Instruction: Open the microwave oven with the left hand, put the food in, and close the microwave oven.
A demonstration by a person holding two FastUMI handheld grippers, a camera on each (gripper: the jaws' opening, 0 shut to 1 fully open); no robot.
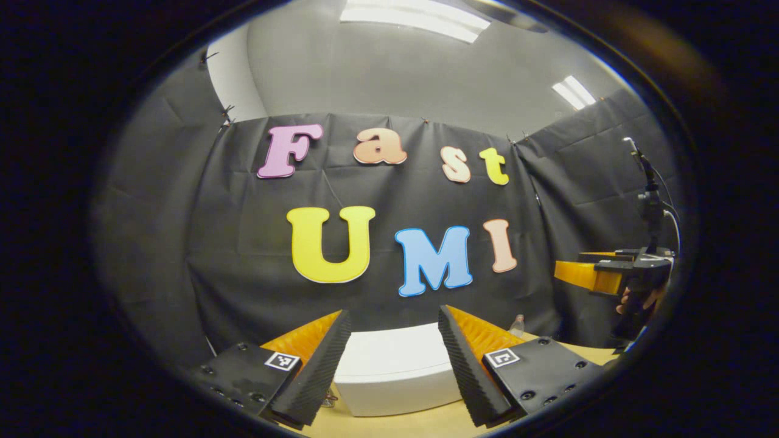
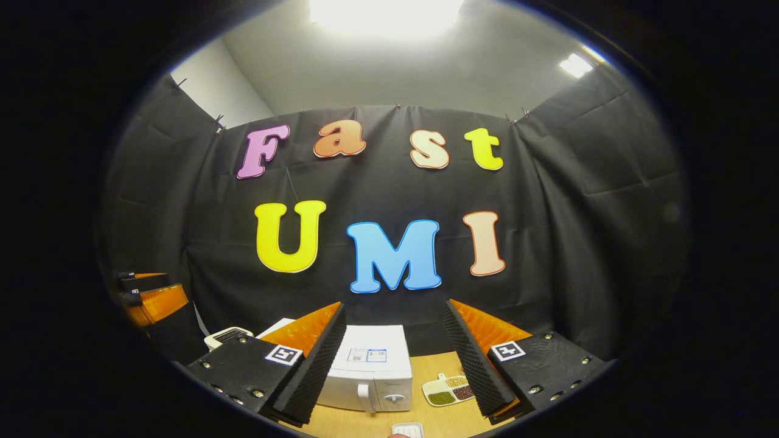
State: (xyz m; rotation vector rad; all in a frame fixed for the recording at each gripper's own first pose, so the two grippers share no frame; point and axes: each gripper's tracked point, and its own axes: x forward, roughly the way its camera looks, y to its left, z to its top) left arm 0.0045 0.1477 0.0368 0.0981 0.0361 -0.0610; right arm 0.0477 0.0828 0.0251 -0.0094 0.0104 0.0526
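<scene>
Left gripper (image 1: 394, 359) spread wide, holding nothing, hovering above the white microwave oven (image 1: 395, 371), whose top lies straight ahead and below between the fingers. Right gripper (image 2: 394, 359) likewise wide and empty, set farther back from the microwave oven (image 2: 365, 368). Door handle (image 2: 367, 398) upright on the front face, left of the knob (image 2: 394, 398). Food tray (image 2: 449, 389) on the wooden table (image 2: 426, 365), just right of the oven. Likely next: left gripper down and forward to the handle.

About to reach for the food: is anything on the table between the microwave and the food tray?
Nothing: in the right gripper view, bare wooden table separates the microwave from the food tray to its right.
</scene>
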